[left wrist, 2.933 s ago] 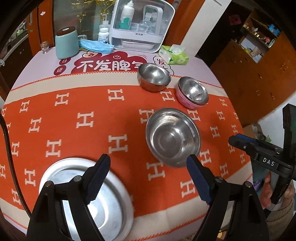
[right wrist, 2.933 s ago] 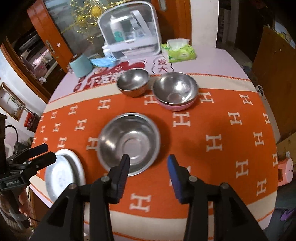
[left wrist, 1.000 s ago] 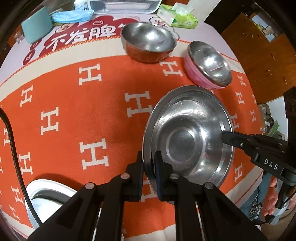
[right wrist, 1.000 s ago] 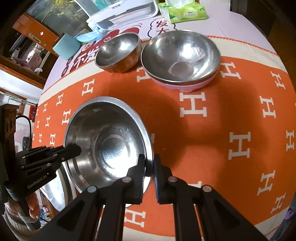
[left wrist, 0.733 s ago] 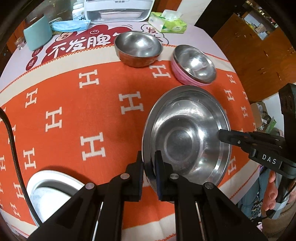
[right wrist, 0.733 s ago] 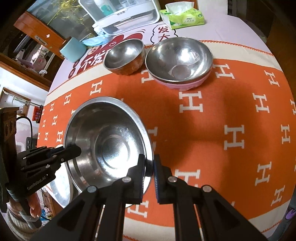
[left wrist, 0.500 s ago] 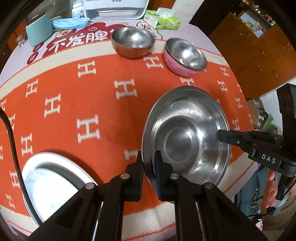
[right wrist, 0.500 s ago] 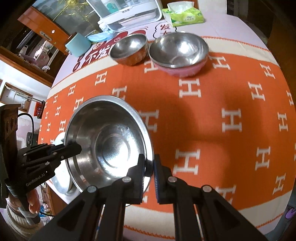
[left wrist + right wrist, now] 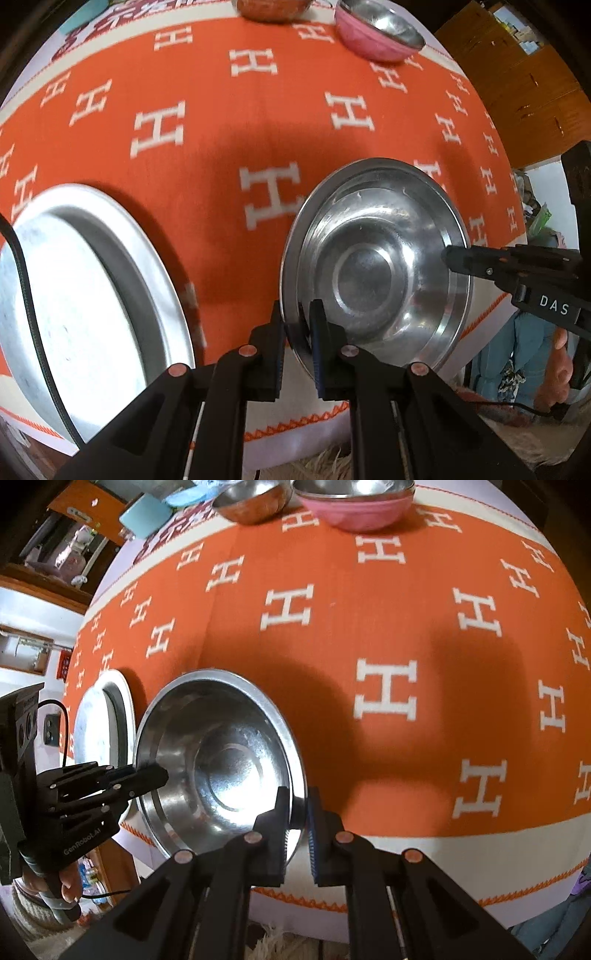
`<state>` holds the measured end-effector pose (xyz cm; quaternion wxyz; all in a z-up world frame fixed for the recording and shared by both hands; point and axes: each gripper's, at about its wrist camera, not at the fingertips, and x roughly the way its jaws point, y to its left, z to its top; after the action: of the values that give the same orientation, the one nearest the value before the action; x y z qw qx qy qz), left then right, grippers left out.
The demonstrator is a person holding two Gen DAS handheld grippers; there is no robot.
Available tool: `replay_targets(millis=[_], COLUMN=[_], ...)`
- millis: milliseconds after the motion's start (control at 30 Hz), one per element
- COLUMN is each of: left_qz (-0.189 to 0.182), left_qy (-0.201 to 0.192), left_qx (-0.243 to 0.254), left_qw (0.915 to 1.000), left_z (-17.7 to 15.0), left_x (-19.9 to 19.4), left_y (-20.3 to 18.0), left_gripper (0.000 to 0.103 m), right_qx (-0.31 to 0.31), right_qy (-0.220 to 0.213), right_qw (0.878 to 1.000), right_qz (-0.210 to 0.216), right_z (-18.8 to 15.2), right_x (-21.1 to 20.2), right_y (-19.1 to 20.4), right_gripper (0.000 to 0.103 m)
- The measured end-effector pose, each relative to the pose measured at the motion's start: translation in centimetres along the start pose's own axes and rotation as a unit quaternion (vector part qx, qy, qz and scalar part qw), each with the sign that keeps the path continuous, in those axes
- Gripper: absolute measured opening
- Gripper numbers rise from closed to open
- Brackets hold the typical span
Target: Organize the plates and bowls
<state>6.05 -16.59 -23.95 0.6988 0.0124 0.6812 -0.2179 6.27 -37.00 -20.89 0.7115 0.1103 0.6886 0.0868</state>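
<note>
Small steel bowl cropped by top edge

- Bright, even indoor light.
- Broad soft shadows darken the orange cloth beyond both tongs.
- White glare on the steel bowl just ahead of the fingers.
- Strong fisheye bulge; dark corners; far edges smeared.

1. An orange woven tablecloth with white H letters covers the table; a cream band and an orange zigzag trim run along its near edge.
2. A pale turquoise cup-like container stands at the far left, on the red-and-white printed part of the cloth.
3. A light blue crumpled item lies just beside it, to its right.
4. Brown wooden panelling fills the far right.
</note>
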Motion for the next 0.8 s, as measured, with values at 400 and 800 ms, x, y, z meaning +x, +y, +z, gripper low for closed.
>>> replay_targets(millis=[400, 800], left_qz=[0.012, 0.027], left_qy=[0.000, -0.011], left_qx=[0.009, 0.013], left_qw=[0.9999, 0.9995], left_z=[-0.46, -0.51], left_x=[-0.22, -0.49], left_y=[-0.26, -0.41], left_gripper=[0.011, 0.025], right_qx=[-0.008, -0.009], right_qy=[0.004, -0.007], right_qw=[1.000, 1.000], right_qz=[-0.009, -0.020], right_z=[-0.49, -0.70], right_x=[0.34, 0.39], right_y=[0.56, 0.94], right_gripper=[0.009, 0.010])
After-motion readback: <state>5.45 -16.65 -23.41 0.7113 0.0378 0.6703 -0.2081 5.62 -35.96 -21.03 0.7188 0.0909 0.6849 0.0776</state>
